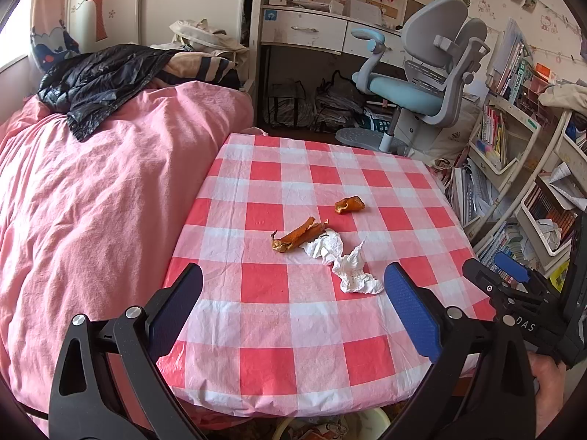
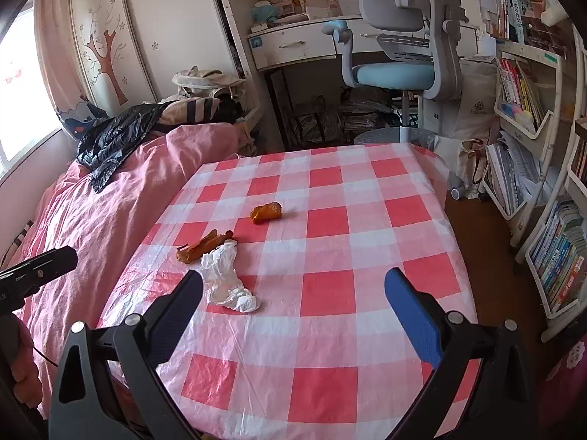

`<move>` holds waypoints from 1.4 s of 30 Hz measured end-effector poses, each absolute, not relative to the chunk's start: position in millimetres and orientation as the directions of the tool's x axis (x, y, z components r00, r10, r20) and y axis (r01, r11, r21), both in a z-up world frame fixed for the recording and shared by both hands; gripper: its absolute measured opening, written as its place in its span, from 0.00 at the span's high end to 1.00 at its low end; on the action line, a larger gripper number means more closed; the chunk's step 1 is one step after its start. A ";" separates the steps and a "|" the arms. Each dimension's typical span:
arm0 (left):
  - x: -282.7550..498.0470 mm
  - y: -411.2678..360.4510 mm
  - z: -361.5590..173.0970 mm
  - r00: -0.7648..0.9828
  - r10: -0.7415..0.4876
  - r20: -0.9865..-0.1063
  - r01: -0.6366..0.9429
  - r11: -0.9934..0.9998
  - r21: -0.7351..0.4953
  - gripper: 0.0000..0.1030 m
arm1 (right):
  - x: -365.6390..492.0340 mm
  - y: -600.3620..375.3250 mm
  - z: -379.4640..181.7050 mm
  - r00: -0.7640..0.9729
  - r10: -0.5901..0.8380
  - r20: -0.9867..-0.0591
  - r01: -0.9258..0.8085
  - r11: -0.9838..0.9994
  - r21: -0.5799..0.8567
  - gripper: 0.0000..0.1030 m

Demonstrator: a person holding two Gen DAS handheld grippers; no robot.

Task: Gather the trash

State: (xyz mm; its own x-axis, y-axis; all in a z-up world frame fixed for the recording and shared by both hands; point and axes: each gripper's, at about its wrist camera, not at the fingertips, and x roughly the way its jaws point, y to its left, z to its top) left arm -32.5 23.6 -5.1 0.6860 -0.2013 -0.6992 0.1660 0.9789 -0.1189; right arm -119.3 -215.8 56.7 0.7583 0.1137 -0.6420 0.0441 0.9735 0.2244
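**Both tongs spread wide above the checked table, trash ahead**

Nearest the lens, the left gripper (image 1: 293, 308) hangs over the near part of the table (image 1: 279, 363) with its jaws wide apart and nothing between them. Its right finger (image 1: 411, 311) sits just beside the near end of the crumpled tissue (image 1: 341, 260), though the fisheye makes it hard to say whether they touch. Off to the right, the right gripper (image 2: 293, 311) is likewise spread and empty, its left finger (image 2: 179, 308) close to the tissue's near end.

That tissue runs lengthwise away from the tongs, its far end leaning left and meeting the long peel (image 1: 299, 235). This long peel lies across the view, its long axis slanting from near-left to far-right. Beyond it, a little apart, lies the small curled peel (image 1: 349, 205), roughly crosswise.

Left of the table is a pink bed (image 1: 102, 190) with a black jacket (image 1: 99, 80); farther back stands a grey chair (image 1: 429, 73).
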 end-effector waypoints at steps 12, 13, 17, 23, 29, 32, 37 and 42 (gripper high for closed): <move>-31.2 22.2 -3.3 0.690 -0.199 -0.696 0.170 0.979 -0.111 0.07 | -119.1 -211.7 55.7 0.756 0.110 -0.646 0.035 0.978 0.207 0.07; -30.3 22.2 -3.5 0.690 -0.200 -0.696 0.172 0.979 -0.110 0.07 | -118.9 -210.9 55.6 0.756 0.108 -0.646 0.033 0.979 0.202 0.07; -30.2 23.0 -1.0 0.690 -0.202 -0.695 0.178 0.978 -0.107 0.07 | -118.2 -208.1 55.1 0.755 0.104 -0.648 0.023 0.982 0.185 0.07; -30.3 22.7 -1.1 0.691 -0.203 -0.694 0.177 0.978 -0.109 0.07 | -117.5 -204.6 54.5 0.752 0.105 -0.651 0.007 0.986 0.167 0.08; -30.5 20.3 0.6 0.690 -0.209 -0.693 0.188 0.976 -0.108 0.07 | -116.3 -205.6 52.8 0.748 0.102 -0.656 0.011 0.986 0.166 0.08; -29.5 20.0 0.7 0.691 -0.211 -0.692 0.192 0.976 -0.105 0.07 | -115.8 -206.6 52.8 0.748 0.097 -0.657 0.014 0.987 0.162 0.08; -28.3 21.0 1.1 0.692 -0.210 -0.691 0.187 0.976 -0.108 0.07 | -115.3 -206.6 52.7 0.747 0.100 -0.657 0.012 0.986 0.164 0.07; -28.0 22.3 1.0 0.693 -0.210 -0.690 0.186 0.976 -0.110 0.07 | -114.7 -203.0 52.3 0.745 0.101 -0.659 0.003 0.988 0.155 0.08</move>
State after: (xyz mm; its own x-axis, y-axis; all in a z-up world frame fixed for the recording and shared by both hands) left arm -28.0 22.3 1.0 0.6927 -0.2097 -0.6901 0.1862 0.9764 -0.1097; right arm -114.7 -203.0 52.3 0.7450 0.1012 -0.6593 0.0025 0.9880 0.1546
